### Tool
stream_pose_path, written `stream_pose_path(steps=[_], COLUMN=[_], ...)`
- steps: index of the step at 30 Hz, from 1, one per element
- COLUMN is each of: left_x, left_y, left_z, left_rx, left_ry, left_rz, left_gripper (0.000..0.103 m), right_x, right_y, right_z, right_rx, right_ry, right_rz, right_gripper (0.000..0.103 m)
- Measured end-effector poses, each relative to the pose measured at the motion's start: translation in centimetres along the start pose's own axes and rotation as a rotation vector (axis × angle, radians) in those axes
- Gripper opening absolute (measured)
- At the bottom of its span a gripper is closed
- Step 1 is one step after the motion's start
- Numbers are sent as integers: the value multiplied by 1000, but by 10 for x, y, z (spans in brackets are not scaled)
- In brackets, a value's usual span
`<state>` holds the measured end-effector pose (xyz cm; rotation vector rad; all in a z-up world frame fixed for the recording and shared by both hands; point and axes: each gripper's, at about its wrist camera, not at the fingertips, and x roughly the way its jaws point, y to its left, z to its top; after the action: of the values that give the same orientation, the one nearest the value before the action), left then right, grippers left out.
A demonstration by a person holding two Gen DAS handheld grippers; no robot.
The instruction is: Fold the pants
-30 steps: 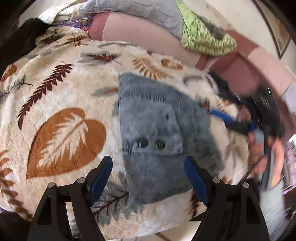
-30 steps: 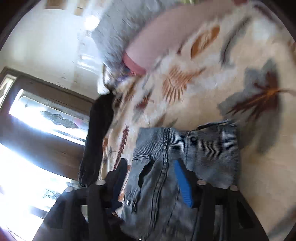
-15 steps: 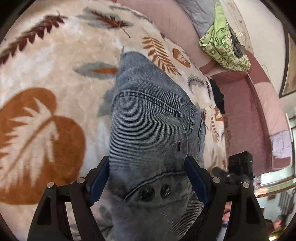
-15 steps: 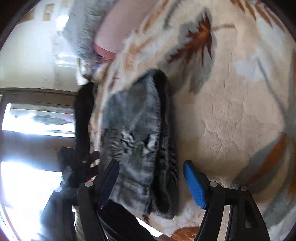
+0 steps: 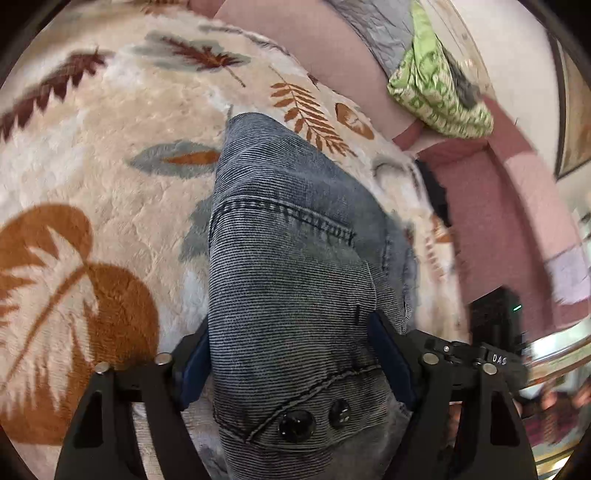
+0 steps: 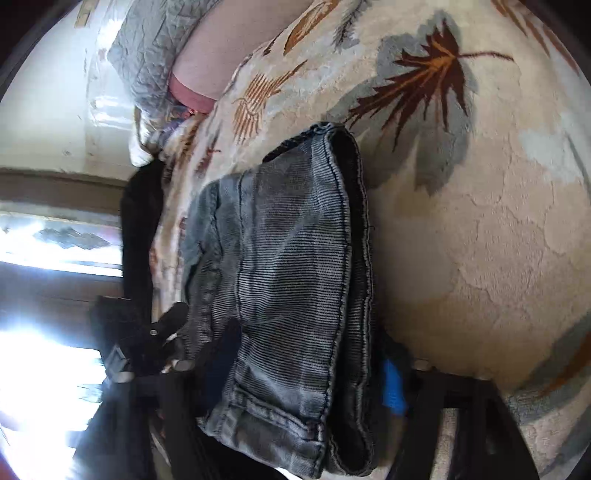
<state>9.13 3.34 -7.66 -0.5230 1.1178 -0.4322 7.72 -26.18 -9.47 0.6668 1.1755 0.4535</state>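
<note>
The folded grey-blue denim pants (image 5: 288,258) lie on a cream blanket with a leaf print (image 5: 110,184). My left gripper (image 5: 288,343) straddles the end with two dark buttons. Its jaws are closing and both blue pads (image 5: 388,354) touch the denim's sides. In the right wrist view the pants (image 6: 288,258) show their stacked hems. My right gripper (image 6: 308,343) is closing on that end, the blue pad (image 6: 392,384) against the dark edge. The other finger is partly hidden by the denim. The left gripper (image 6: 147,332) shows dark at the far end of the pile.
A pink sofa back (image 5: 332,48) bears a grey quilt (image 5: 373,29) and a green patterned cloth (image 5: 439,85). A black garment (image 6: 140,221) lies at the blanket's edge before a bright window (image 6: 37,258). The blanket (image 6: 480,221) spreads wide beside the pile.
Both grippers have come down onto the folded pants, one at each end. Their jaws have narrowed, the right more, and the denim now fills the gap between each pair of pads.
</note>
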Motion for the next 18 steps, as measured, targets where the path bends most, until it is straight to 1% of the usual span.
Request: stream_pose_path(steps=[1,2,3,4,6,9,15,18], left_x=[0,0,0,-1,-4,-12,-32,-48], left_y=[-4,-8,-11,-13,-16,-21,-36,-47], left_z=[-2,-4,-5,-7,-7,-9,-14,-14], left_rx=[27,47,67,82,100,138,202,239], left_ry=[-7,-15,-21,-27,-38,-54,-96,-136], left_rz=[44,85,119,133,152,171,180,193], left_gripper=[67,59,54,52,43,34,30,30], right_x=[0,0,0,0,-1,-7,-23,-36], right_y=[0,4,9,13,27,46,70,79], right_z=[-1,-3,-4,-4,-5,-7,-18,-22], right_rx=[-11,-31,-50,-60,-94,-139,-199,-227], right_ry=[-2,-3,-13,-15,-35,-62,-97,-117], right_rz=[-13,-26,-47,-57,-89,-113,-107,-87], right_gripper=[39,35,33,29,26,23,22,22])
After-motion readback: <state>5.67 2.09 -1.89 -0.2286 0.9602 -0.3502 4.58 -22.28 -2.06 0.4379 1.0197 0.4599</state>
